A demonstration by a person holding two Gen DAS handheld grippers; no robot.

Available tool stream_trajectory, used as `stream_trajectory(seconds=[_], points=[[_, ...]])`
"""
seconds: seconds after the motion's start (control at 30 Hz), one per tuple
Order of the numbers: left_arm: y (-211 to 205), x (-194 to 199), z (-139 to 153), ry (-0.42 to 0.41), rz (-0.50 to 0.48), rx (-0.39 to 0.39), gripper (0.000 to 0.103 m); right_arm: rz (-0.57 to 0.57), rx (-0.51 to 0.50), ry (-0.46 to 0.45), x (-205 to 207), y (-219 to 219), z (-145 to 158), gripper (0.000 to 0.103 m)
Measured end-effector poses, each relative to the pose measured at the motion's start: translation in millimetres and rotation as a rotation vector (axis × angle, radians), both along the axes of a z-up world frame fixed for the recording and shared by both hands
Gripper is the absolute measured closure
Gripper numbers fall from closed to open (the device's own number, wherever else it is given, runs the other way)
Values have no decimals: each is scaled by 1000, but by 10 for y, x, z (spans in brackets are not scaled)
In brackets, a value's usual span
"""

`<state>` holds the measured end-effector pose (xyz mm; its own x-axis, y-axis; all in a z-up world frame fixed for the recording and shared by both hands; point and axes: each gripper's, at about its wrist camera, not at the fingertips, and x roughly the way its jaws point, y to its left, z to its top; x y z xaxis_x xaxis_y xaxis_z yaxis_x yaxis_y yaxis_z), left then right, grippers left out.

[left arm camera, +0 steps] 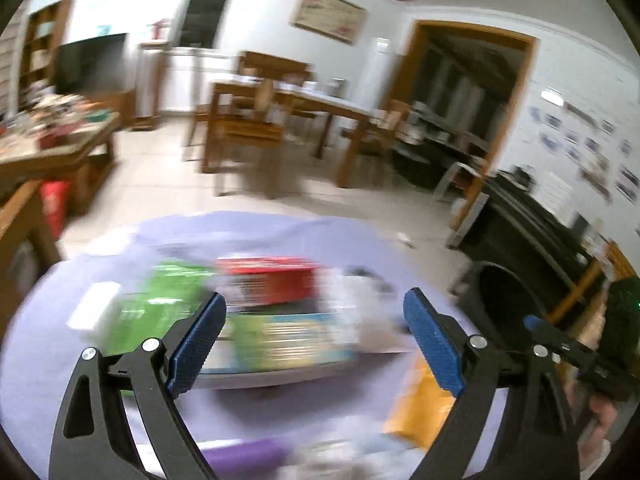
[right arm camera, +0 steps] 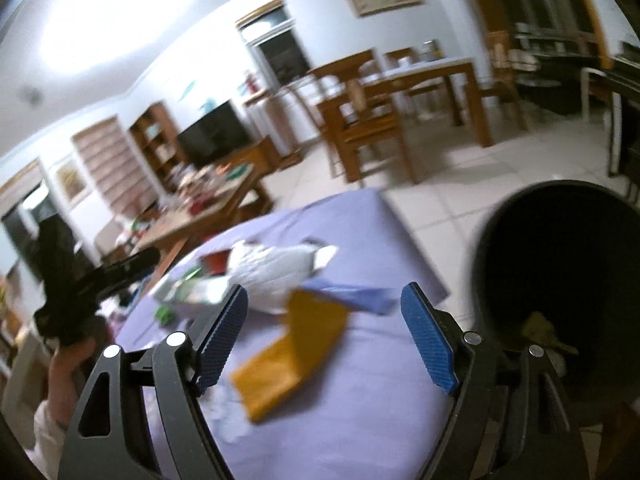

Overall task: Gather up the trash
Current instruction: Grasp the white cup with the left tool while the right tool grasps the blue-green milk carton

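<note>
Trash count on the lavender cloth-covered table (right arm camera: 360, 420): 1 mustard-yellow folded paper envelope (right arm camera: 296, 356), 1 crumpled white plastic bag (right arm camera: 276, 268), 1 light-blue flat paper piece (right arm camera: 360, 298), 1 red cardboard box (left arm camera: 272, 280), 1 green printed carton (left arm camera: 160, 304), 1 flat yellow-green printed box (left arm camera: 288, 340), 1 purple cylinder-like item (left arm camera: 244, 454) at the near edge. Heavy blur in the left wrist view, so the box count is approximate.

1 black round trash bin (right arm camera: 560, 264) stands on the floor just beside the table's right side; something olive-green (right arm camera: 540, 326) lies inside, can't tell what.

Left gripper (left arm camera: 316, 344): jaws spread wide, nothing between the blue pads, touching nothing; it hovers over the table with the stacked boxes ahead of it.

Right gripper (right arm camera: 324, 332): jaws also wide apart, holding nothing. The yellow envelope sits in line between its fingers but apart from both pads. Bin is right of its right finger.

Each wrist view shows the other gripper at its edge.
</note>
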<state>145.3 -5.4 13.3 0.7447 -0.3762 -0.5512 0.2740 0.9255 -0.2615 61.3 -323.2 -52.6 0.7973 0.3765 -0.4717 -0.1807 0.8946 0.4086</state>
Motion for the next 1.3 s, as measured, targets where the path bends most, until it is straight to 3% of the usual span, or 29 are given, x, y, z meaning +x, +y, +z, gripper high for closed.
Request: stream_trajectory(seconds=[0.17, 0.23, 0.43, 0.57, 0.63, 0.7, 0.83, 0.97, 1.07, 1.3], points=[[712, 222, -198, 53, 103, 64, 14, 182, -67, 9, 256, 875, 158, 21], [890, 355, -303, 91, 123, 83, 23, 267, -130, -9, 351, 1218, 230, 21], [1088, 629, -539, 188, 85, 60, 39, 519, -472, -71, 659, 2317, 312, 21], [1091, 700, -641, 215, 54, 49, 51, 631, -674, -79, 914, 2732, 223, 21], [1098, 753, -697, 237, 43, 44, 62, 685, -768, -79, 1018, 2884, 134, 21], [1142, 759, -742, 236, 41, 28, 63, 713, -813, -63, 1101, 2956, 39, 21], [1178, 727, -763, 220, 36, 15, 63, 735, -837, -4, 1303, 3064, -114, 21], [1265, 667, -709, 181, 51, -26, 63, 756, -773, 63, 1416, 3060, -187, 45], [1266, 605, -664, 149, 56, -32, 63, 745, -738, 54, 1347, 2998, -150, 50], [1185, 439, -443, 75, 64, -57, 63, 640, -492, 11, 1077, 2625, 183, 54]])
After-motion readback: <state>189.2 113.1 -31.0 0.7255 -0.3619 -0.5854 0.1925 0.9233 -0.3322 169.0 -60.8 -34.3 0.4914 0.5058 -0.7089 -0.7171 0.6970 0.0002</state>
